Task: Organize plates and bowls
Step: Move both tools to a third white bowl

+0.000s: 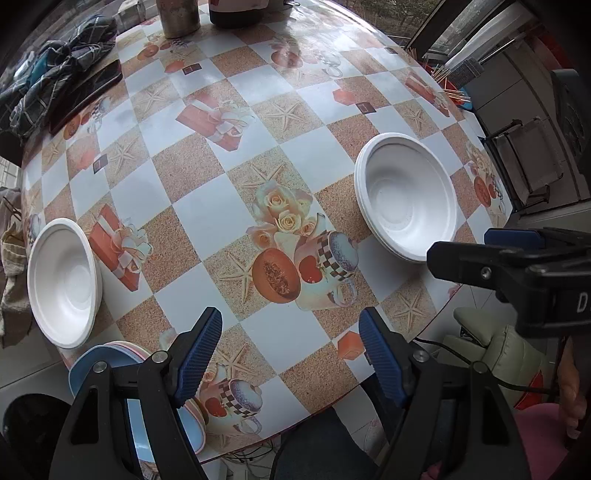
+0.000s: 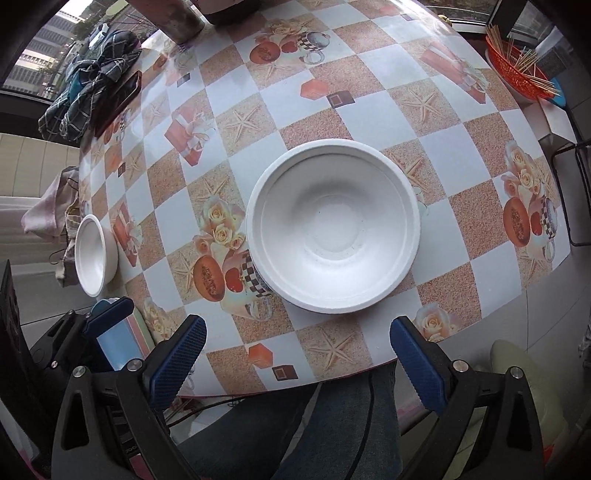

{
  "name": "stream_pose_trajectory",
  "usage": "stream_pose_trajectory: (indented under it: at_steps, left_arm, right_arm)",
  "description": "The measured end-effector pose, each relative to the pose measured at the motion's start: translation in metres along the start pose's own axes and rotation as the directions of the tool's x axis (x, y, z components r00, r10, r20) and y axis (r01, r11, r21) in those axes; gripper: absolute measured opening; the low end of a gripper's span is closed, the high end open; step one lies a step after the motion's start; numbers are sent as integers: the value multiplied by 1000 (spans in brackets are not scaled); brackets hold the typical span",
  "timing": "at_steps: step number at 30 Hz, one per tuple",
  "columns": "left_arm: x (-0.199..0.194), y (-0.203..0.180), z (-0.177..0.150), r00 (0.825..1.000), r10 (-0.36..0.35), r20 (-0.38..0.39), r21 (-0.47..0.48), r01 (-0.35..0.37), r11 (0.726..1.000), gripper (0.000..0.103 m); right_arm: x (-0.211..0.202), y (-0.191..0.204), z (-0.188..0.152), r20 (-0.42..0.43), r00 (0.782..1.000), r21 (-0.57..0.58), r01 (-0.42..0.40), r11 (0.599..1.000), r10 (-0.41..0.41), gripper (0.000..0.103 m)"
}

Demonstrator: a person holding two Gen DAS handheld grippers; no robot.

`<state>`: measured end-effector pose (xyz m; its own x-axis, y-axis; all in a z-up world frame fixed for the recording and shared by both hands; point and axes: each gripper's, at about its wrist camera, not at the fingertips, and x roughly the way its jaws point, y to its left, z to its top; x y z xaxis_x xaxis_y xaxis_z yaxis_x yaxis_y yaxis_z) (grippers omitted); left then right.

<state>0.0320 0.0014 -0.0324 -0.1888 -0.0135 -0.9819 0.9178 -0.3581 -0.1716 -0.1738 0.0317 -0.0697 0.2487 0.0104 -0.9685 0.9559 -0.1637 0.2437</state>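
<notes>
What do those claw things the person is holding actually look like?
Both the left gripper and the right gripper are black plastic, with angular arms, silver rivets and triangular cut-outs. Their jaws carry ribbed blue rubber pads. One body shows a white letter D.

On the table [image 1: 229,218] two bowls stand well apart; one bowl [image 2: 334,227] sits toward the right side near the front edge, the other bowl [image 1: 64,282] at the far left edge; a stack of plates [image 1: 110,354] lies at the front left corner, just before the left bowl; a bundled cloth [image 1: 59,70] rests at the back left with a phone [image 1: 86,96] beside it; a can [image 1: 177,16] stands at the back edge; a basket of sticks [image 2: 517,70] sits off the back right corner.
</notes>
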Motion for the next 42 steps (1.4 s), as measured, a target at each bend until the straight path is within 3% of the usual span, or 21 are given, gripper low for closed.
stream_pose_trajectory:
  at_steps: [13,21,24,29,36,42]
  left_arm:
    - [-21,68,-23,997,3,72,-212,12,977,80]
    - [-35,117,-26,992,68,106,-330,-29,943,80]
    - [-42,143,-26,988,94,121,-394,-39,918,80]
    - [-52,193,-30,979,157,127,-517,-70,853,80]
    - [-42,252,-34,973,218,75,-609,-128,783,80]
    - [-17,274,-27,971,239,12,-606,-183,774,80]
  right_arm:
    - [24,75,10,-92,994,-197,30,980,-49,101]
    - [32,118,30,-98,993,-257,39,966,-67,101]
    - [34,140,41,-88,992,-304,55,951,-86,101]
    - [44,179,57,-76,991,-388,75,918,-112,101]
    - [73,233,68,-86,990,-458,59,887,-111,101]
    - [107,266,74,-100,987,-485,59,872,-123,101]
